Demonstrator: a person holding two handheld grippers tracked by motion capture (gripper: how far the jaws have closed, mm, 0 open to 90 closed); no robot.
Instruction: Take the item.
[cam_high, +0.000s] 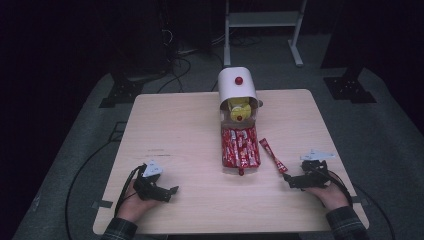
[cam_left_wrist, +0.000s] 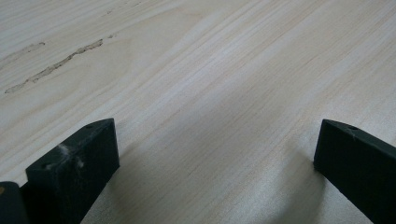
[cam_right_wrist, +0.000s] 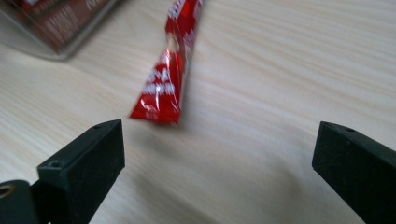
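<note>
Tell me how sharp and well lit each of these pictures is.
High view: the table is evenly lit, the room behind nearly black. Left gripper view: crisp wood grain, soft shadow between the open jaws. Right gripper view: the red sachet looks slightly blurred, the tray at the top left more so.

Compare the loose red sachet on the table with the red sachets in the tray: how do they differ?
The loose red sachet lies alone on the bare table, angled diagonally; the sachets in the tray are packed side by side, running lengthwise. The loose one sits just ahead of the open right gripper; the tray ones lie farther left. Both look like the same red wrapper.
</note>
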